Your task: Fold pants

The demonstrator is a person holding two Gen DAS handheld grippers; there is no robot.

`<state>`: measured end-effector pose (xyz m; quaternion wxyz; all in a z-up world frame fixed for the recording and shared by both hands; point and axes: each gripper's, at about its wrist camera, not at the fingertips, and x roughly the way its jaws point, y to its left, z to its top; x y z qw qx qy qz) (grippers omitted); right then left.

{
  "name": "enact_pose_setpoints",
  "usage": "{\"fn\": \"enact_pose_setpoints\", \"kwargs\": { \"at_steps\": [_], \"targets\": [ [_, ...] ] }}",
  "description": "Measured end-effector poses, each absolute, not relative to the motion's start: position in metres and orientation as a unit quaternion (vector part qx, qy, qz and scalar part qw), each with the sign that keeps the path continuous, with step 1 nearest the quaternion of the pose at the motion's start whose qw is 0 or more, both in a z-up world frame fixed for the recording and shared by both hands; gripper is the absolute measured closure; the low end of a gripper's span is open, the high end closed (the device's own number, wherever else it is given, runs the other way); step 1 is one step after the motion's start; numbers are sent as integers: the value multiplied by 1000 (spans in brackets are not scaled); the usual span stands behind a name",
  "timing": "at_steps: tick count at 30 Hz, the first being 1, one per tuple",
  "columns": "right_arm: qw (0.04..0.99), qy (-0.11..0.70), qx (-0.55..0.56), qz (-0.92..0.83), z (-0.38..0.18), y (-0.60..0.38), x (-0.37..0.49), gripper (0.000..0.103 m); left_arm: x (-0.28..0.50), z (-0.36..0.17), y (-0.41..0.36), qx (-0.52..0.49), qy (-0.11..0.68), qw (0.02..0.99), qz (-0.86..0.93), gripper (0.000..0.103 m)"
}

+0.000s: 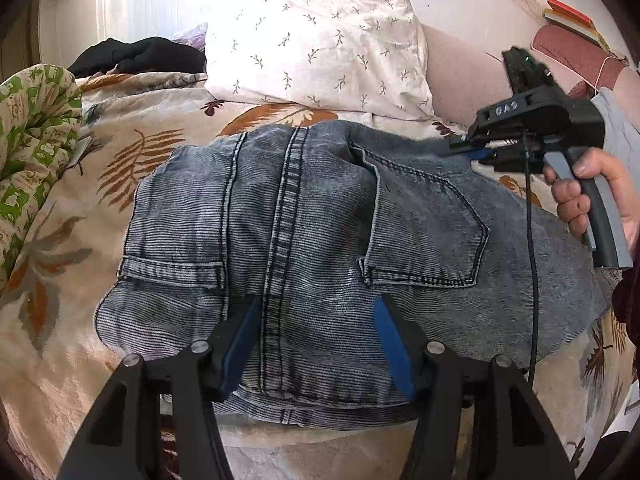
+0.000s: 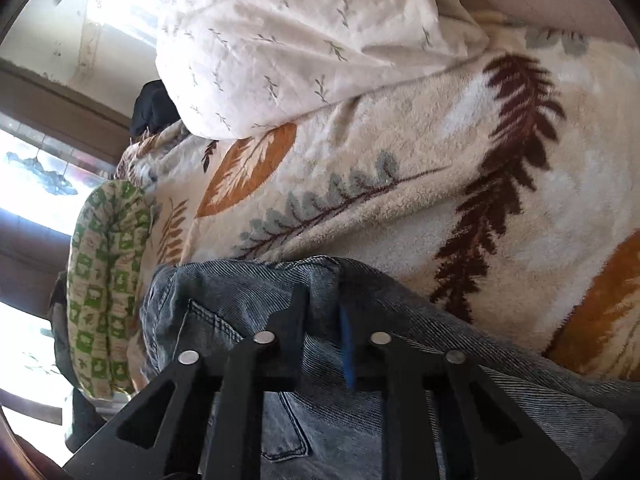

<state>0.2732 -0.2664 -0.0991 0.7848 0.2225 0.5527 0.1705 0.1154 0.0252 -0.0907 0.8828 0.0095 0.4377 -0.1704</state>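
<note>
Bed with cream leaf-print fleece blanket (image 2: 400,216) carries washed grey-blue denim pants (image 1: 320,240), seat up, waistband nearest. Left gripper (image 1: 316,344) is held with fingers apart above the centre seam. Right gripper (image 2: 324,320) is clamped on the pants' far-right edge, a fold bunched between its fingers.

One pair of jeans (image 1: 320,240) is lying ahead of the left hand-held gripper (image 1: 316,316), showing two back pockets. One white pillow (image 1: 320,40) is sitting beyond it, one leaf-print blanket (image 1: 60,320) underneath, one green patterned quilt (image 1: 32,128) leftward. Two hand-held grippers are showing, counting the right hand-held gripper (image 2: 324,308).
</note>
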Motion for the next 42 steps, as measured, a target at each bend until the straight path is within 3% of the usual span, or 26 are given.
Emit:
{"fn": "enact_pose_setpoints", "kwargs": {
  "at_steps": [8,17,19,22,25,30,42],
  "targets": [
    [826,514,188,139,-74,-257,279,94,116,-91,25,11,437,883,-170,40],
    [818,536,190,87,-120,-253,292,93,114,-92,26,19,437,882,-175,40],
    [820,530,198,82,-119,-255,286,89,114,-92,27,18,437,882,-175,39],
    [842,484,218,92,-91,-270,266,75,113,-91,27,17,438,882,-174,40],
    [859,450,224,97,-62,-295,239,74,113,-91,26,17,438,882,-172,39],
    [852,458,245,59,-45,-357,198,72,111,-90,27,15,440,882,-169,39],
    [815,490,308,-1,-94,-407,144,65,105,-87,27,20,440,882,-165,40]
  ]
}}
